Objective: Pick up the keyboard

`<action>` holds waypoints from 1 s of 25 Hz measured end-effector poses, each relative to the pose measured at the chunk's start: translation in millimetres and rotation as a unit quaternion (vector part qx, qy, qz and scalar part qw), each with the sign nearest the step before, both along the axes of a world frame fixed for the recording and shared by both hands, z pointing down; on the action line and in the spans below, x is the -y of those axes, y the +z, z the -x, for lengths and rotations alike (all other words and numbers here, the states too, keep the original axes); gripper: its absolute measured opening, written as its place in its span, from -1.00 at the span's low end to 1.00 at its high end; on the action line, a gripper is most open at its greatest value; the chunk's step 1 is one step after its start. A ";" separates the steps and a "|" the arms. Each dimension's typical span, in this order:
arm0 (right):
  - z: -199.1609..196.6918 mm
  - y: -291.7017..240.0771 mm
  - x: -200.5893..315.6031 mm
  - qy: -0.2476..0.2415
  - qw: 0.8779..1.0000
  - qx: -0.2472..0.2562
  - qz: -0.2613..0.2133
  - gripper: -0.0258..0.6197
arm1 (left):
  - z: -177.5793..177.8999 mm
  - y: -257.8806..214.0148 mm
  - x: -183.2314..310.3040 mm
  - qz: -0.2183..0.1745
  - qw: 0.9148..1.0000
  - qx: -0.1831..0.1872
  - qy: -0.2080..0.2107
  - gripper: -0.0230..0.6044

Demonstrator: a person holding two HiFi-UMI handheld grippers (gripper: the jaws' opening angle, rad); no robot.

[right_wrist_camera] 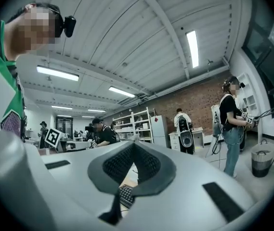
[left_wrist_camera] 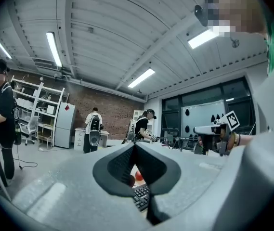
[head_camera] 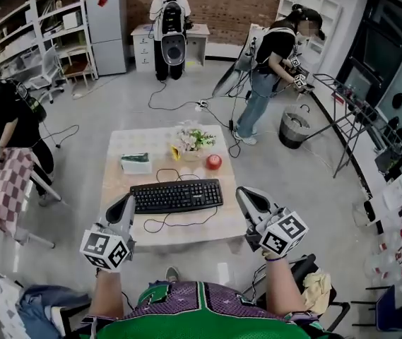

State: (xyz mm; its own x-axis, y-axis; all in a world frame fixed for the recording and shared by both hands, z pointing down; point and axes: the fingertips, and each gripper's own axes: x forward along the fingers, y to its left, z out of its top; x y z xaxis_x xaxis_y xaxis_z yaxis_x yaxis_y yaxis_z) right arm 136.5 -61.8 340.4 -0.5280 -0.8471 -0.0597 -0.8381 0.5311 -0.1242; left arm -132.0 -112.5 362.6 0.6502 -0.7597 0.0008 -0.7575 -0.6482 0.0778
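Keyboard (head_camera: 176,195) black, key print unreadable; left gripper (head_camera: 129,202), right gripper (head_camera: 243,193) flank it, jaws closed, empty.

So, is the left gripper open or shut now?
Shut. The left gripper has its jaws together at the tips, nothing between them; the keyboard lies beyond.

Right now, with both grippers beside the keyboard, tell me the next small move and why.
Probably open both jaws. The left gripper sits by the left end of the keyboard, the right gripper by its right end, yet both are shut with nothing between them, and the keyboard lies flat on the table. Shut jaws cannot take its edges.
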 end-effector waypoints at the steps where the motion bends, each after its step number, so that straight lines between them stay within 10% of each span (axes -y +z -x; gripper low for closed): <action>1: 2.6 0.9 9.5 0.008 1.000 -0.003 0.002 -0.92 | 1.7 0.6 8.8 0.003 1.000 -0.001 0.010 -0.87; 25: 35.2 24.8 125.0 0.078 0.995 -0.044 0.043 -0.92 | 60.9 48.0 128.6 0.051 0.999 0.003 0.016 -0.87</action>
State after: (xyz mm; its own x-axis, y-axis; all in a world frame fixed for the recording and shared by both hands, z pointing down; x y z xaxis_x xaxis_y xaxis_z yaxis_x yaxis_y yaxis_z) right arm 101.3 -186.8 365.2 -0.3892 -0.9194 0.0571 -0.9193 0.3838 -0.0869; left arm -192.8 -241.2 410.6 0.6736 -0.7347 0.0804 -0.7374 -0.6607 0.1403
